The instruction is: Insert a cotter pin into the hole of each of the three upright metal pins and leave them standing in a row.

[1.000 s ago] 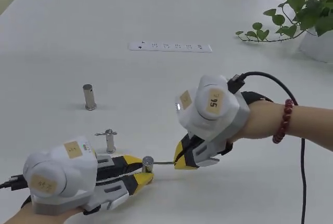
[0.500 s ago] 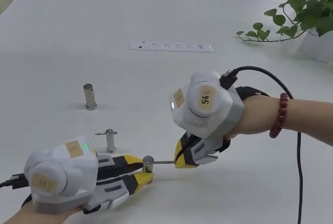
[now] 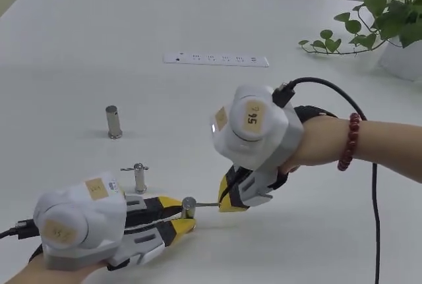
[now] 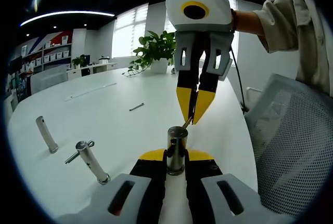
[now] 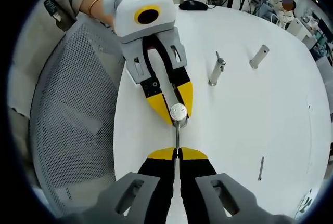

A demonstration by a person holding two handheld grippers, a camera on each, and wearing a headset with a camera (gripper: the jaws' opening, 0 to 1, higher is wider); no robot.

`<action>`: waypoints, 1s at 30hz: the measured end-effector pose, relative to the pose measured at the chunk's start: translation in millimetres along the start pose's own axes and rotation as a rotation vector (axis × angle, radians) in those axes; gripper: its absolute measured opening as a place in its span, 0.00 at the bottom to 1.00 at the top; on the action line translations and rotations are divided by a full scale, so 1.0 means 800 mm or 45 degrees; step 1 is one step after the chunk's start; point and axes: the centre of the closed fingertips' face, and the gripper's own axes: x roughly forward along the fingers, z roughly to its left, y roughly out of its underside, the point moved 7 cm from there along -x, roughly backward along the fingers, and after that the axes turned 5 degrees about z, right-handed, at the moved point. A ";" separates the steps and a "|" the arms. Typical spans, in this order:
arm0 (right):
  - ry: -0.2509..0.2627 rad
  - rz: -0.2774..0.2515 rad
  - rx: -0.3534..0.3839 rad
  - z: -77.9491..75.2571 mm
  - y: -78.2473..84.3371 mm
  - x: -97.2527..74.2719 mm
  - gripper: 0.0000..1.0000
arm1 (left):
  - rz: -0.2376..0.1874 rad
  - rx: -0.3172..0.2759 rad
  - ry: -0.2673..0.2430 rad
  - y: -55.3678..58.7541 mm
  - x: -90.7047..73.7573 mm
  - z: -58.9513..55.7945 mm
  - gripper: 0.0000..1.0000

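Tools both clamped: left tool (image 3: 184, 216) on shiny cylindrical metal pin (image 4: 177, 141), right tool (image 5: 177, 154) on thin wire cotter pin (image 5: 177, 133)

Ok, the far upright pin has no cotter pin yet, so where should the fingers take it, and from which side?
Probably low on the shaft of the far pin, coming in level from the person's side. It stands upright and alone on the table, and a low hold leaves its top free, as the left gripper holds the nearest pin.
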 end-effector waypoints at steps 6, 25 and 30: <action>-0.003 -0.004 -0.003 0.000 -0.004 0.002 0.03 | 0.000 0.000 0.000 0.000 0.001 -0.001 0.11; -0.007 -0.041 -0.024 -0.001 -0.022 0.007 0.03 | -0.011 -0.003 -0.002 0.002 0.002 -0.001 0.11; -0.012 -0.052 -0.025 -0.001 -0.025 0.009 0.03 | -0.013 -0.003 -0.002 0.002 0.002 -0.001 0.11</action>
